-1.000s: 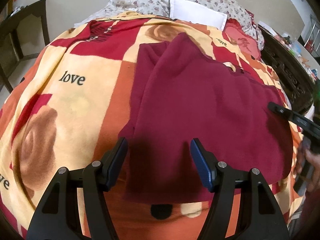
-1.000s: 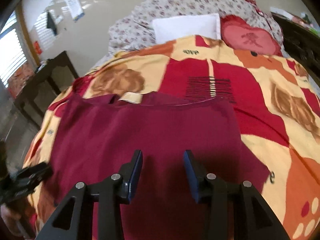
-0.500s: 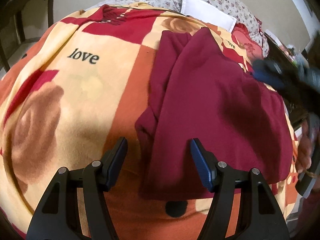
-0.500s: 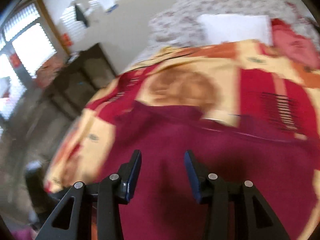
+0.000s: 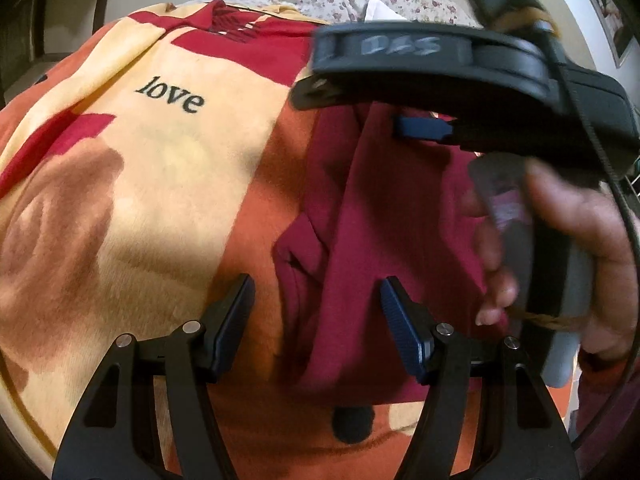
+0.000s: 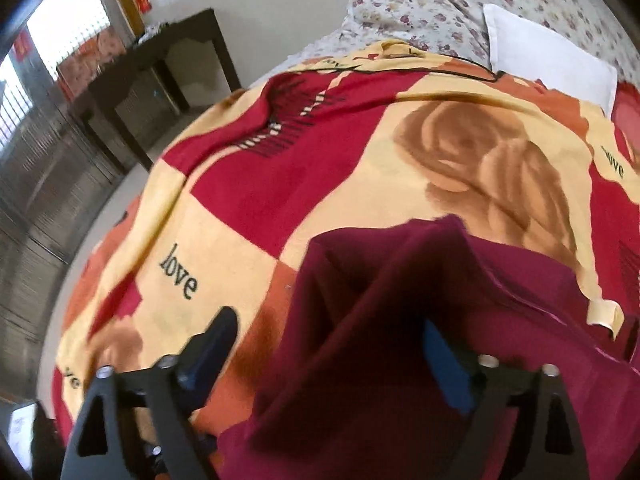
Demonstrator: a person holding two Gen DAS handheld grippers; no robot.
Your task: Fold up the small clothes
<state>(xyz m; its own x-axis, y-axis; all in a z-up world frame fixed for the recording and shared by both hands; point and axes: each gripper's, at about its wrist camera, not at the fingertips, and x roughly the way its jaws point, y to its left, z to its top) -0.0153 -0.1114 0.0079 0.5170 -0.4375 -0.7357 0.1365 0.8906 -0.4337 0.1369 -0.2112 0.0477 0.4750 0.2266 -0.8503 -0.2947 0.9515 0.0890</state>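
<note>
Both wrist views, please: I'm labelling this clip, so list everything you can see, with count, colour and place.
Garment: one, maroon, bunched into folds on the blanket, between both grippers.
Blanket: one, red, cream and orange with roses and "love" print, covering the bed.
Floral bedding: white with small flowers, at the head of the bed.
White pillow: one, on the floral bedding.
Dark wooden table: one, by the wall left of the bed.
Left gripper: black with blue pads, open, over the garment's near edge.
Right gripper: black with blue pads, open, garment draped across the gap.
Right hand: one, gripping the right gripper's handle.
</note>
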